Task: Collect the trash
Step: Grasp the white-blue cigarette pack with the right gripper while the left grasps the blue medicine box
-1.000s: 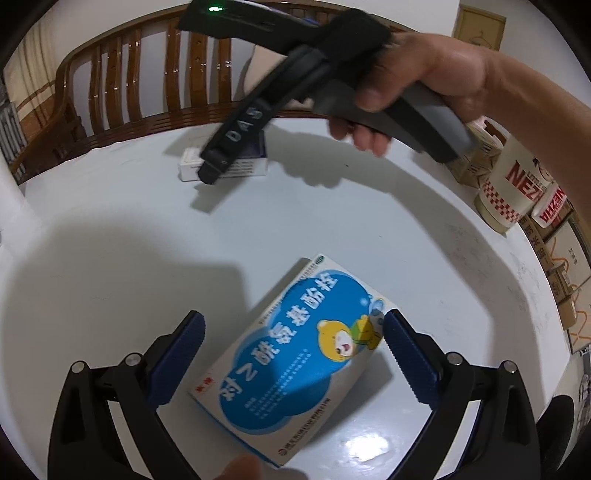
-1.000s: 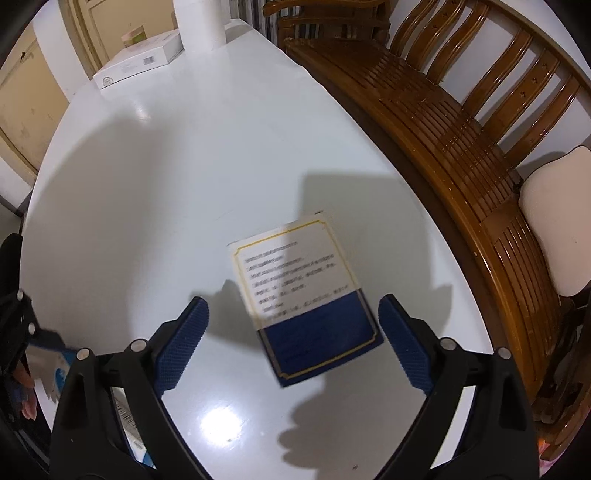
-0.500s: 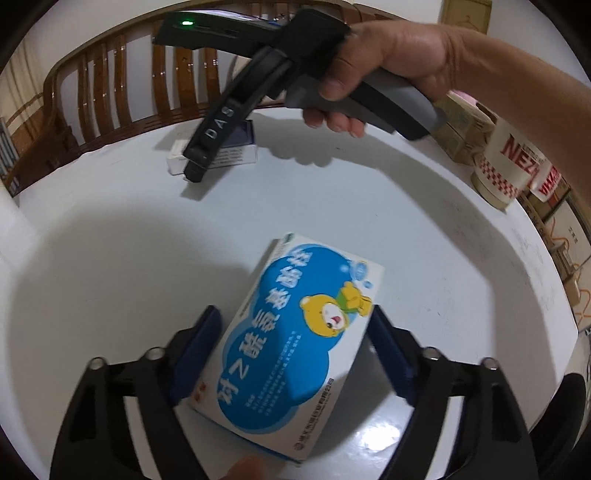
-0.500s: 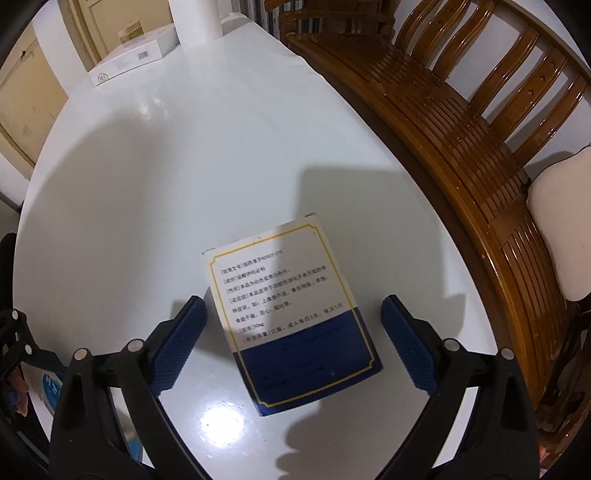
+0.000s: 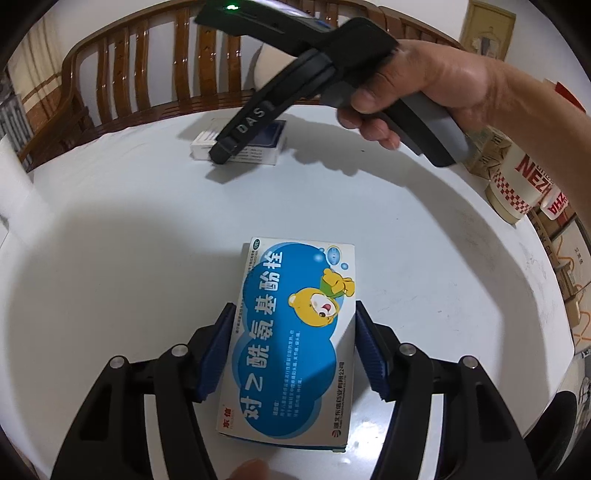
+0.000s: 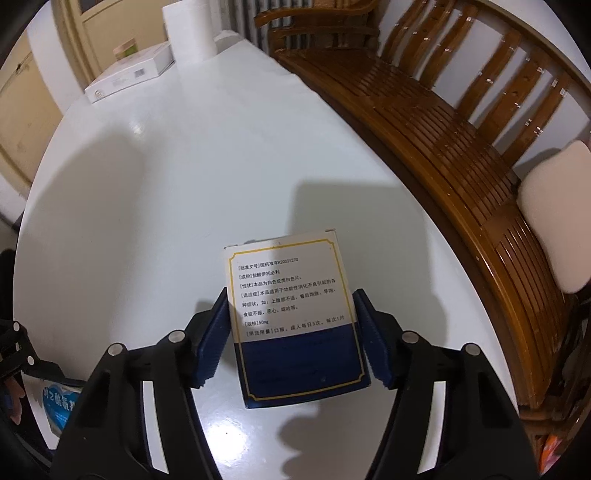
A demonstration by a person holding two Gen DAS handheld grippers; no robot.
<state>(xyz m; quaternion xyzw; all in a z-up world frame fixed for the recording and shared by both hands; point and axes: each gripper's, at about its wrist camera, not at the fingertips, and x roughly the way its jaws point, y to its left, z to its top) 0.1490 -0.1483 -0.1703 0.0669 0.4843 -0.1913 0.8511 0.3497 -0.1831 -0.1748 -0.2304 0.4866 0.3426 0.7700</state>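
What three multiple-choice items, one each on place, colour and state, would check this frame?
1. Where does the paper roll stand?
A. far end of the white table
B. on the wooden bench
C. on the floor

2. What colour is the bear on the blue medicine box?
A. red
B. yellow
C. green

3. How do the right gripper jaws stand?
A. wide apart, empty
B. fully shut, empty
C. either side of the navy-and-white medicine box

A, it stands at the far edge. B, its head is yellow. C, blue pads flank the box.

Your right gripper (image 5: 221, 157) covers part of that far blue-and-white box (image 5: 255, 147); your fingertip (image 5: 251, 470) is cropped at the bottom, and the bear box (image 6: 59, 406) is mostly hidden.
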